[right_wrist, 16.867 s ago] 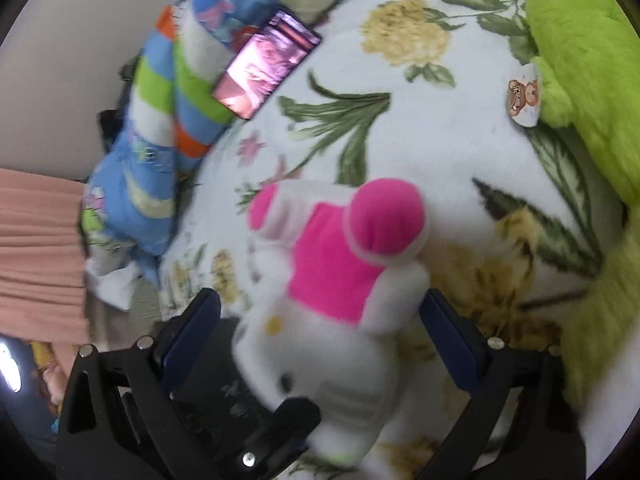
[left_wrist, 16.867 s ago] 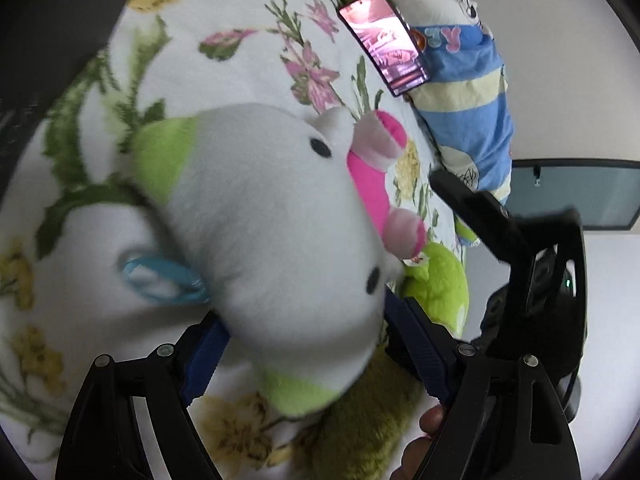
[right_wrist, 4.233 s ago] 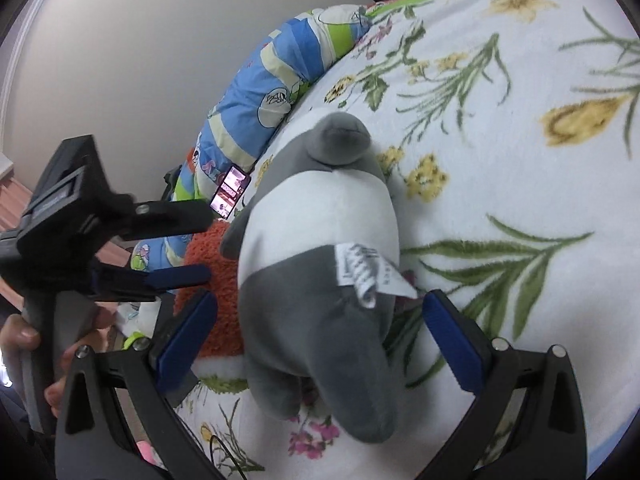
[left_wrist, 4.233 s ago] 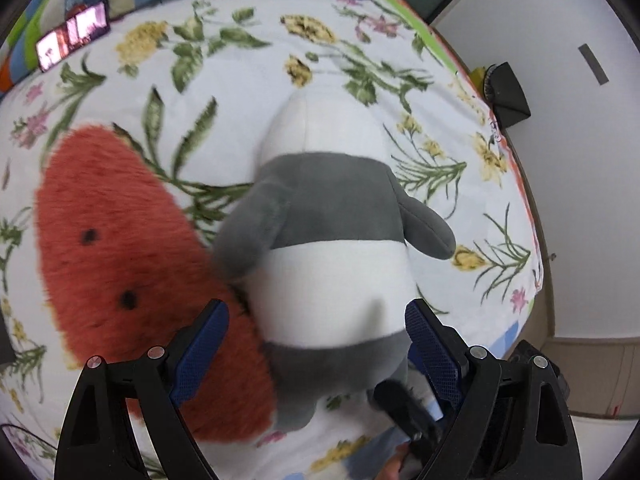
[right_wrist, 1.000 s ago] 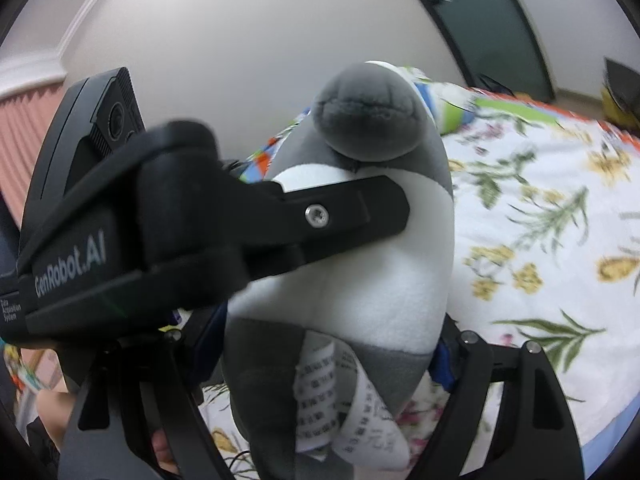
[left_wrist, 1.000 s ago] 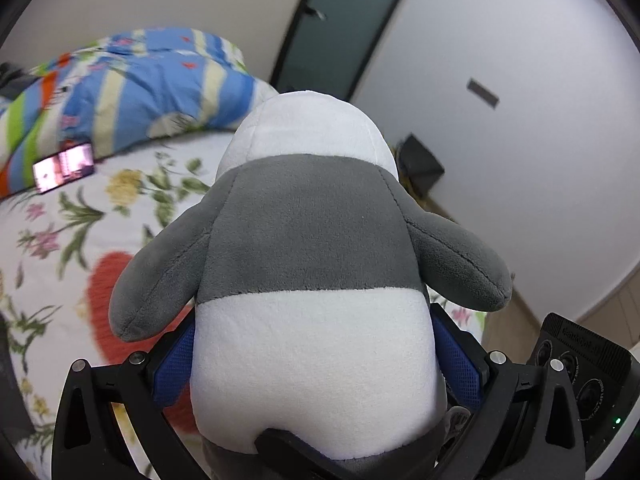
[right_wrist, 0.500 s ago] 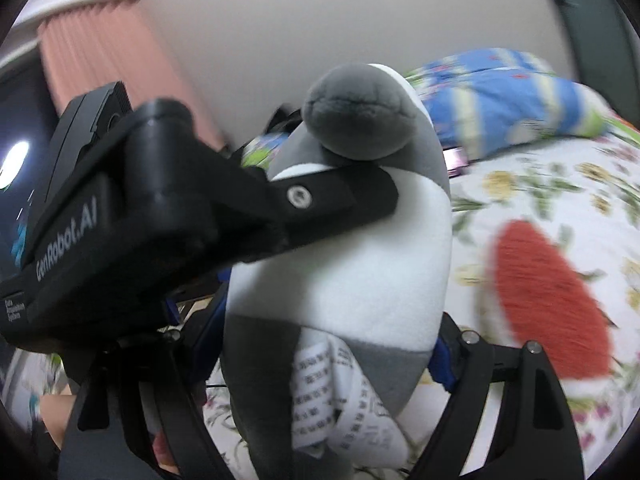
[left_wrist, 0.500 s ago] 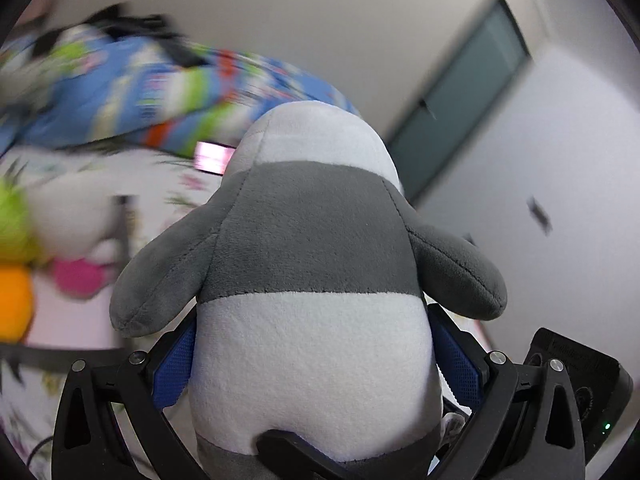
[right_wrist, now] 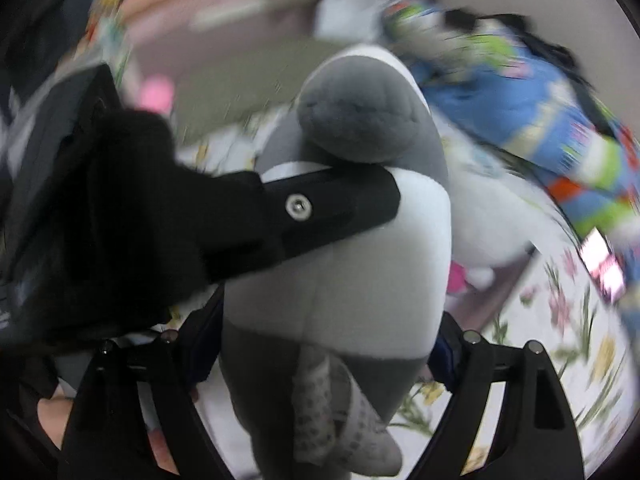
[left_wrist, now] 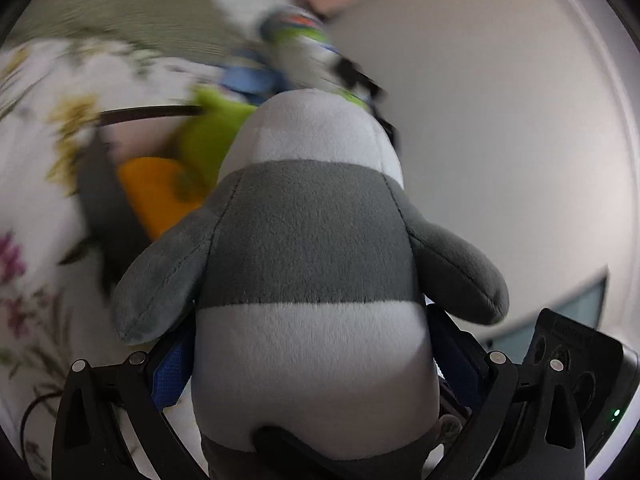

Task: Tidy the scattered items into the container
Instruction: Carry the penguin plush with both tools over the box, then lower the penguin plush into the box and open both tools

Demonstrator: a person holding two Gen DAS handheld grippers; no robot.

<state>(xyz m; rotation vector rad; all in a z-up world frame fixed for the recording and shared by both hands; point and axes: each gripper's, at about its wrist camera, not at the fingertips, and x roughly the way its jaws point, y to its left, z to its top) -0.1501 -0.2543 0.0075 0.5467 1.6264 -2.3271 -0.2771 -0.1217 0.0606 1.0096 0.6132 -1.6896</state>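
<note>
The plush penguin (left_wrist: 308,264) is banded in grey and white, with a white printed tag (right_wrist: 320,408) at 6 o'clock. Blue pads (left_wrist: 170,372) are seen on the black left gripper (left_wrist: 308,368). A green toy (left_wrist: 208,136) and an orange one (left_wrist: 156,192) blur at 10 o'clock on the flowered white sheet (left_wrist: 36,152). The blanket (right_wrist: 532,112) at 2 o'clock is striped blue, green and orange.

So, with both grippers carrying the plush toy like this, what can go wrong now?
1. The grey and white plush toy is soft and round; squeezed only low down by the left gripper and right gripper, it may slip out.
2. Its paper tag hangs loose and could snag.
3. The toy blocks both cameras, so aiming at the blurred container may be hard.
</note>
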